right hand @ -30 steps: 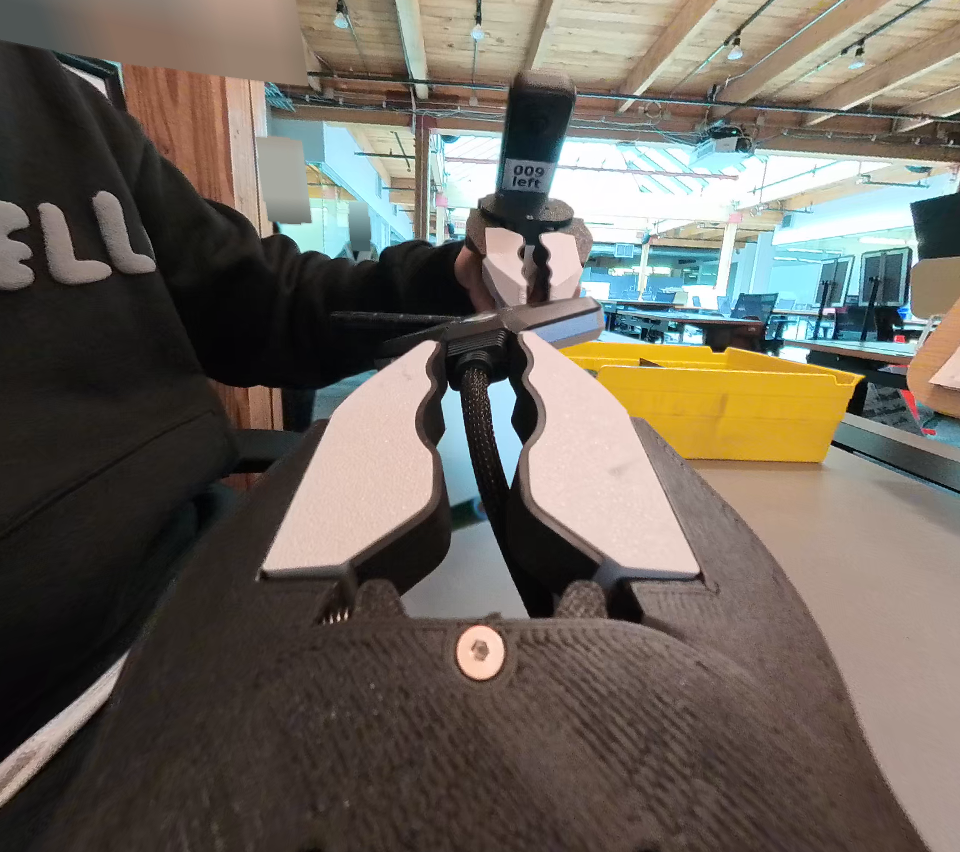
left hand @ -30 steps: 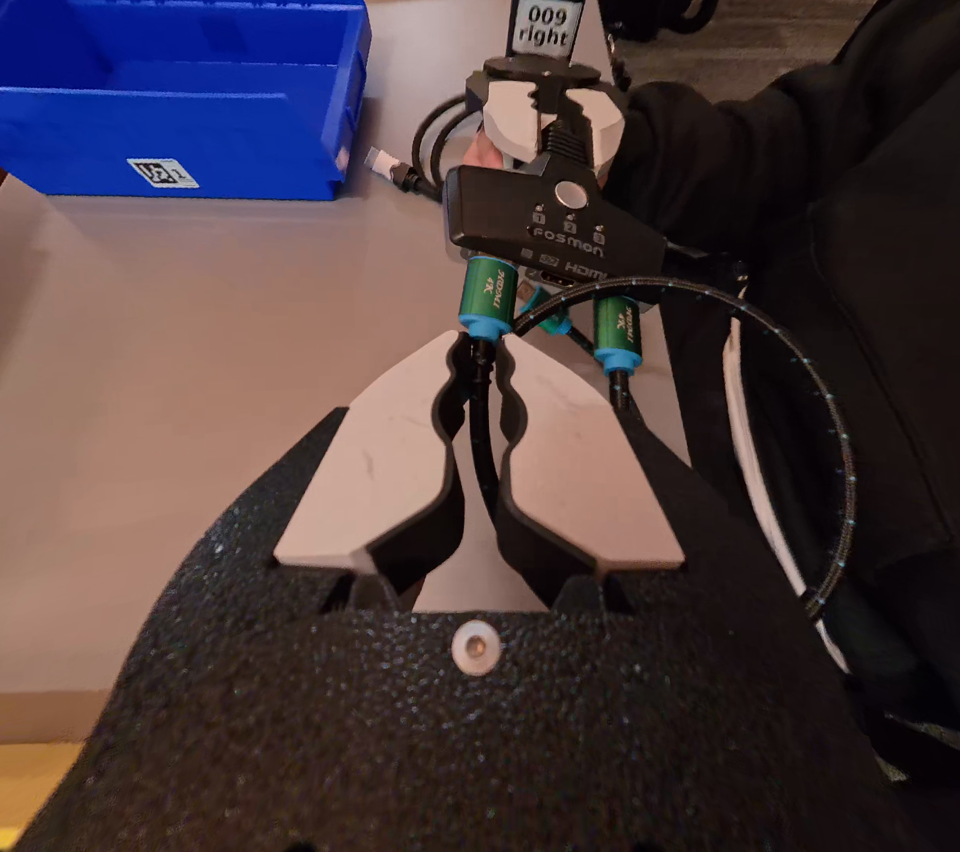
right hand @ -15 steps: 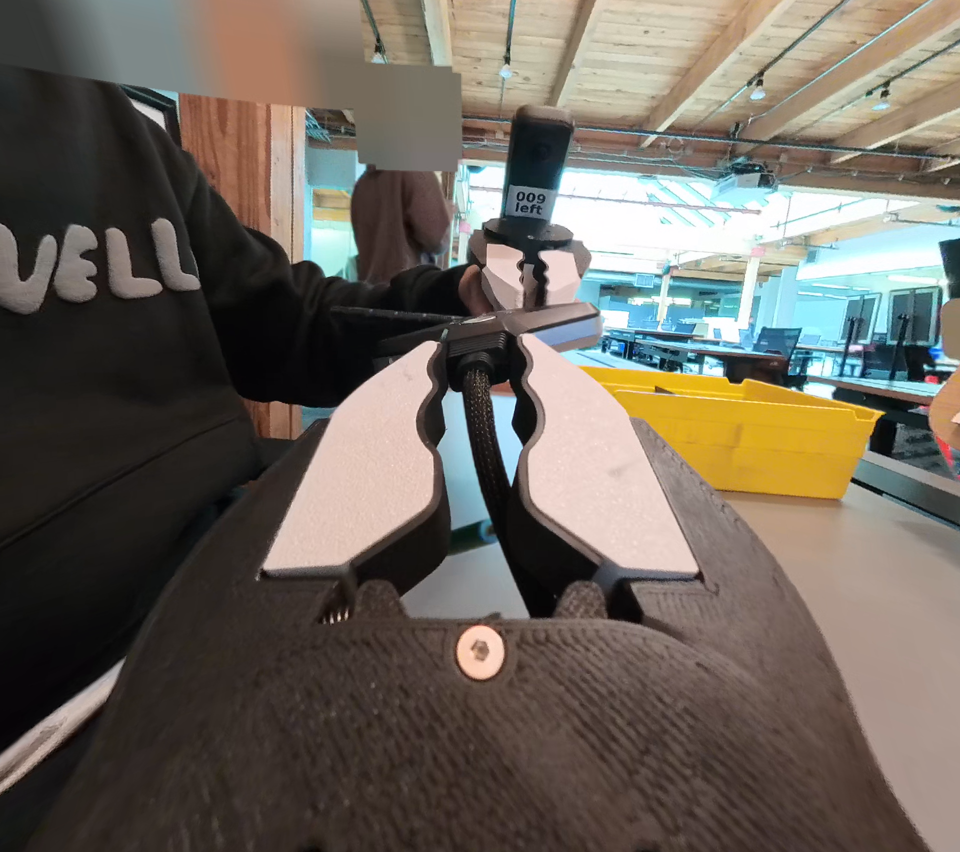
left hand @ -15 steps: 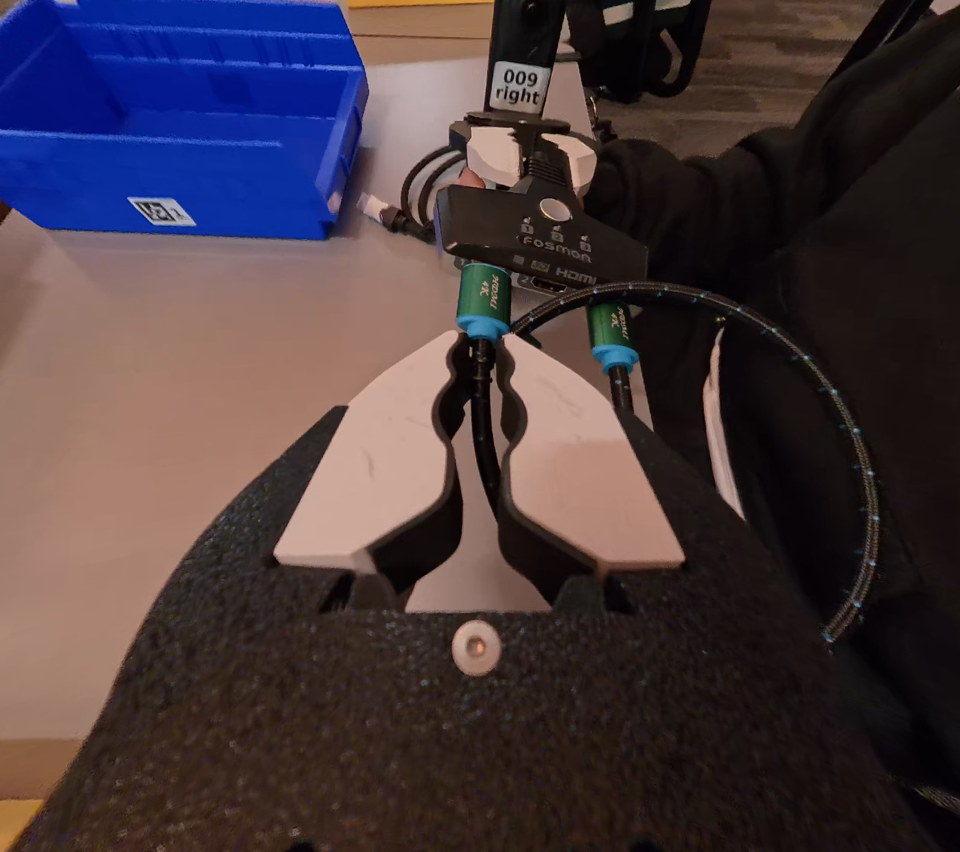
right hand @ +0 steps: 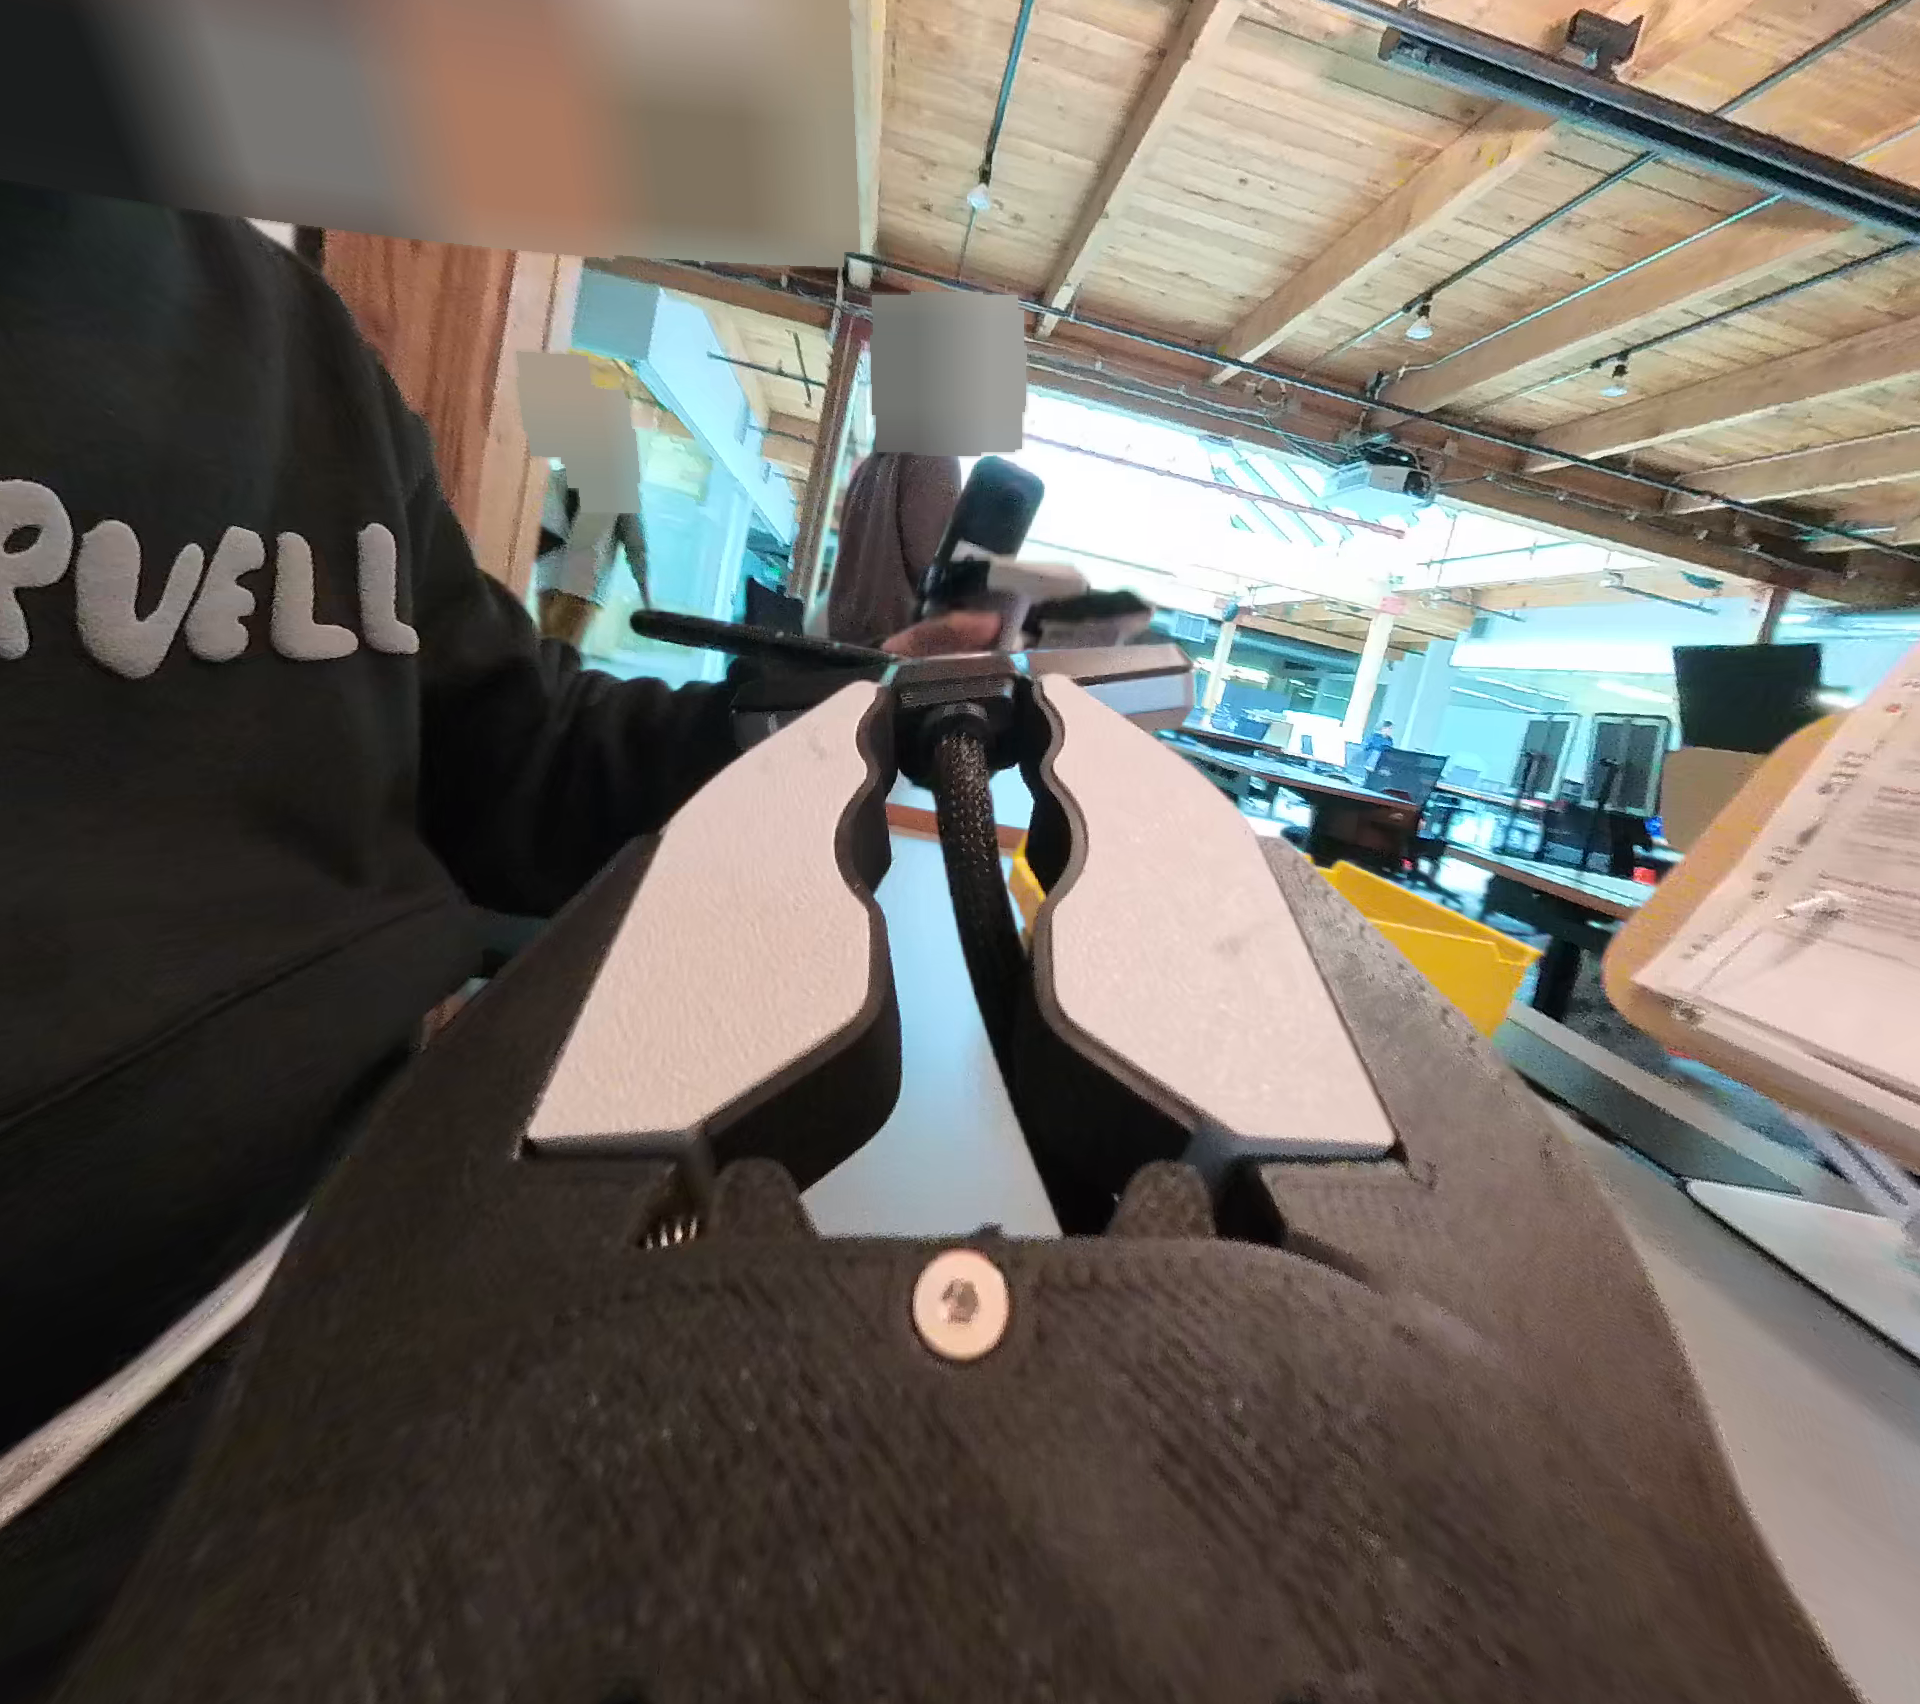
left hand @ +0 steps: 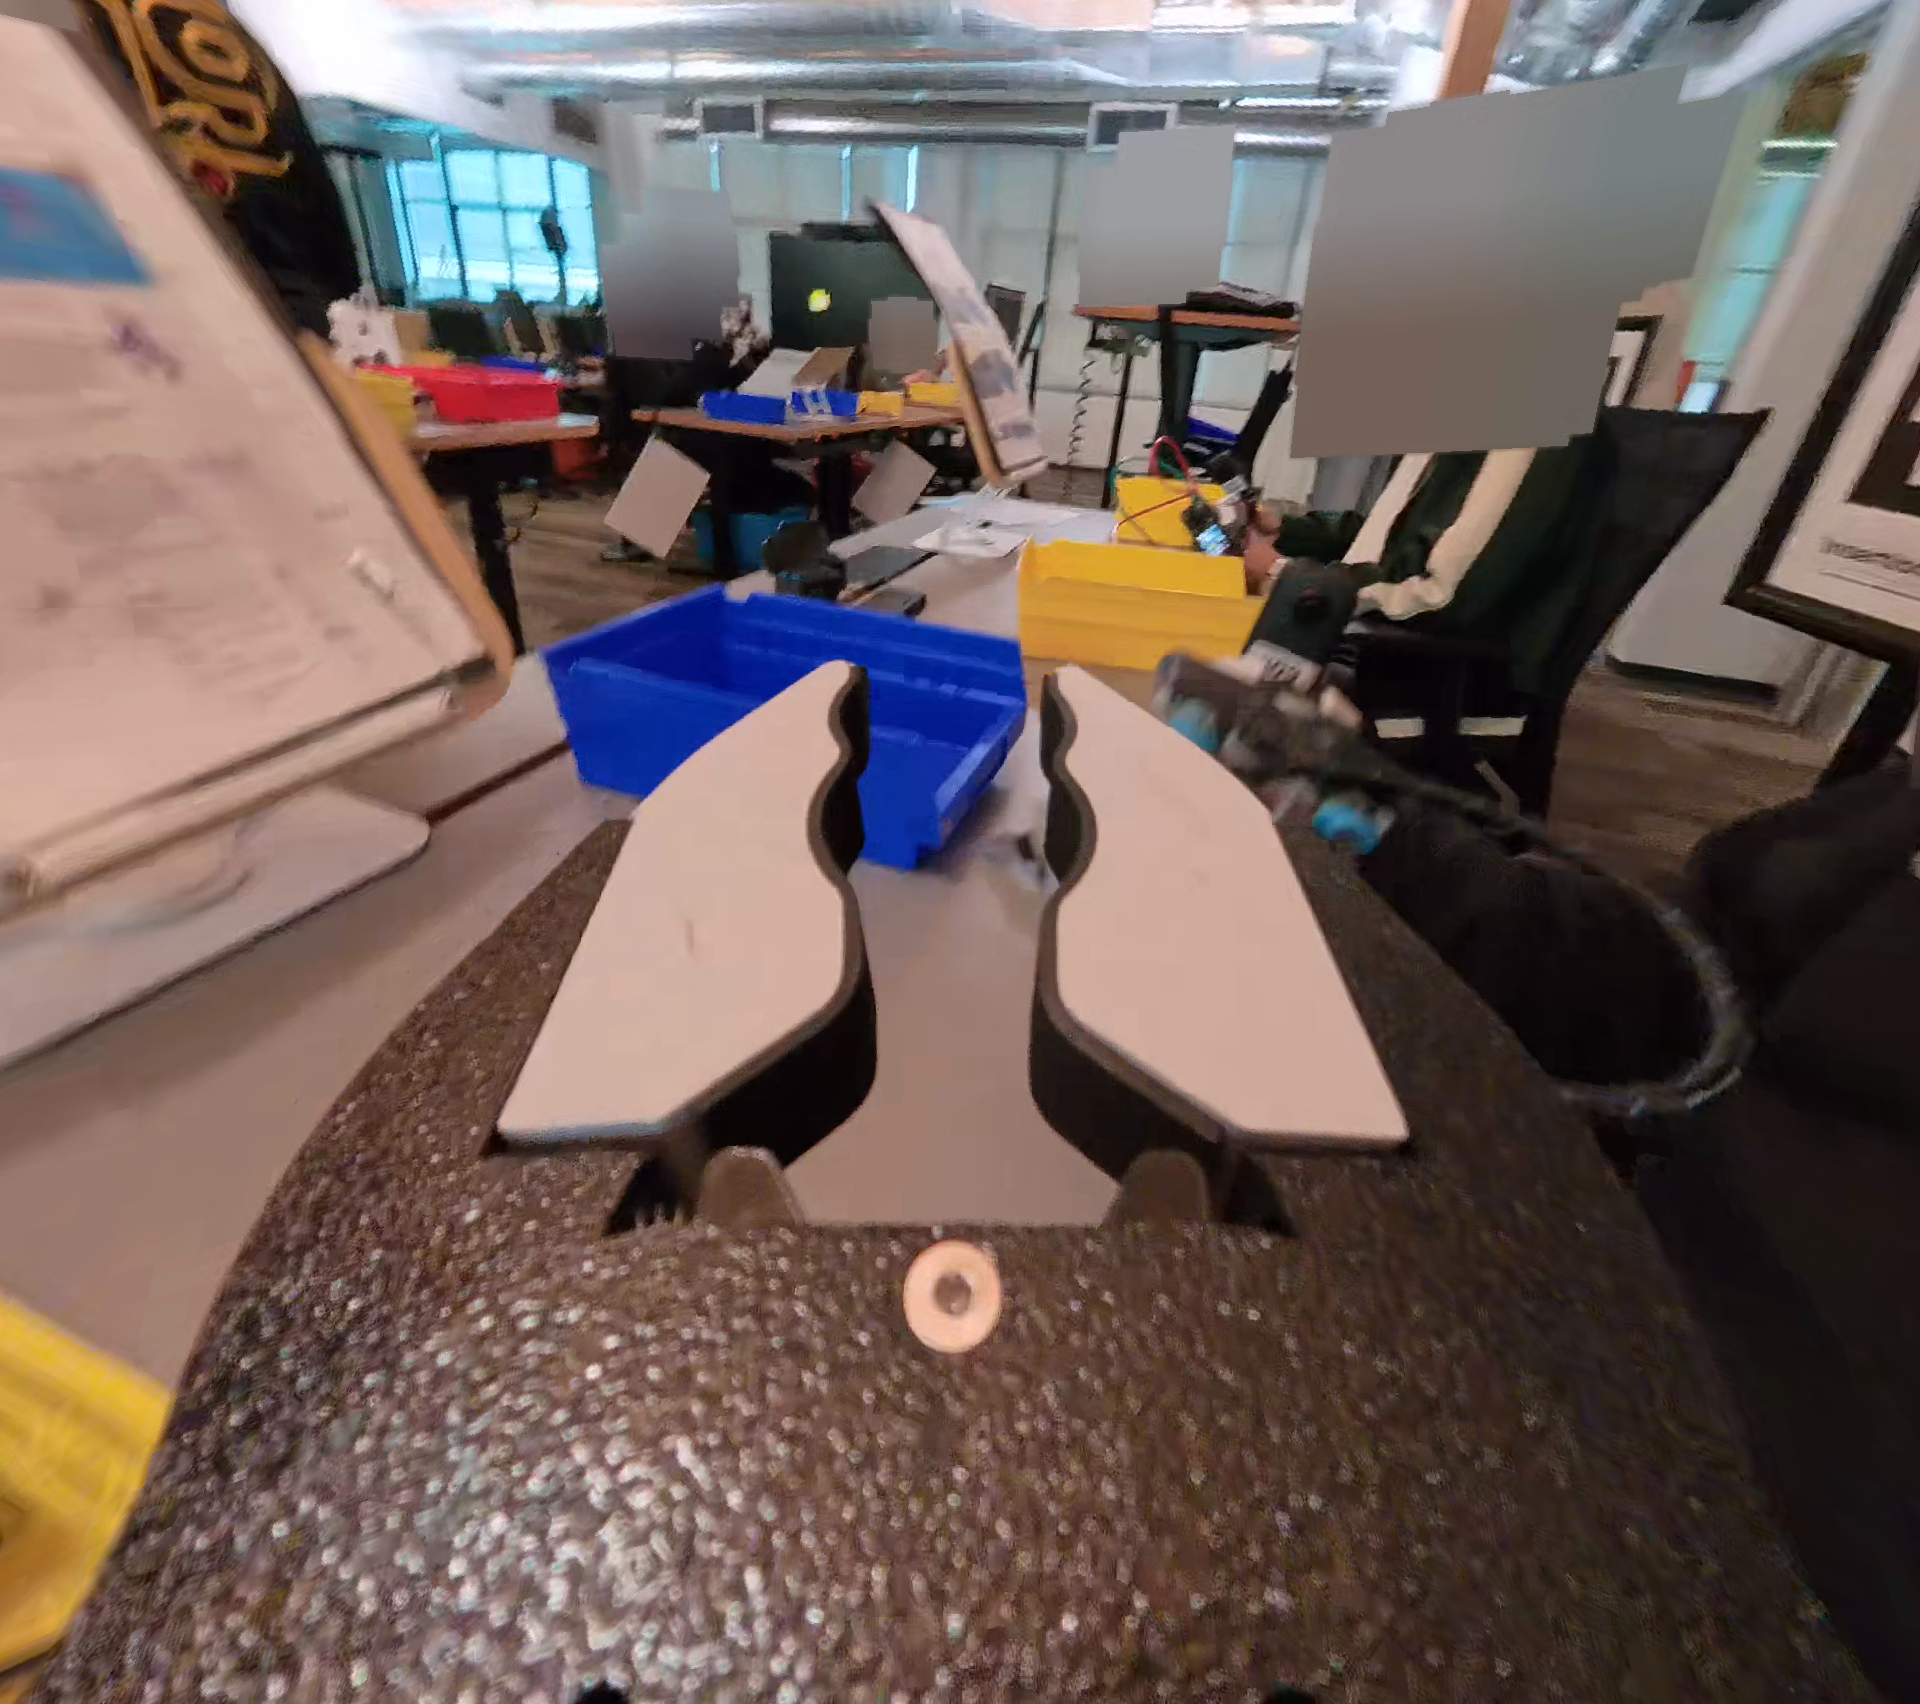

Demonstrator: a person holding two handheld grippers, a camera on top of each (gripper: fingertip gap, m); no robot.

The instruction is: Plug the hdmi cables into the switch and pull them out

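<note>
In the left wrist view my left gripper (left hand: pixel 951 698) is open and empty, pointing up over the table. The black HDMI switch (left hand: pixel 1262 735) hangs blurred to its right, with blue-collared HDMI plugs (left hand: pixel 1345 818) at it and a braided cable loop (left hand: pixel 1704 1031) below. I cannot tell which plugs sit in the ports. In the right wrist view my right gripper (right hand: pixel 956 698) is shut on the switch's black braided tail cable (right hand: pixel 971 833), just behind the switch (right hand: pixel 1101 667), which shows edge-on. The left gripper (right hand: pixel 997 584) shows blurred beyond it.
A blue bin (left hand: pixel 790 698) stands on the grey table (left hand: pixel 208 1083) ahead of the left gripper, with a yellow bin (left hand: pixel 1132 605) behind it. A clipboard stand (left hand: pixel 156 594) is at the left. The person's dark sweatshirt (right hand: pixel 208 823) is close.
My left gripper has let go of the HDMI cable, opened wide and swung up and away from the switch. My right gripper still holds the switch's cable and has tilted a little.
</note>
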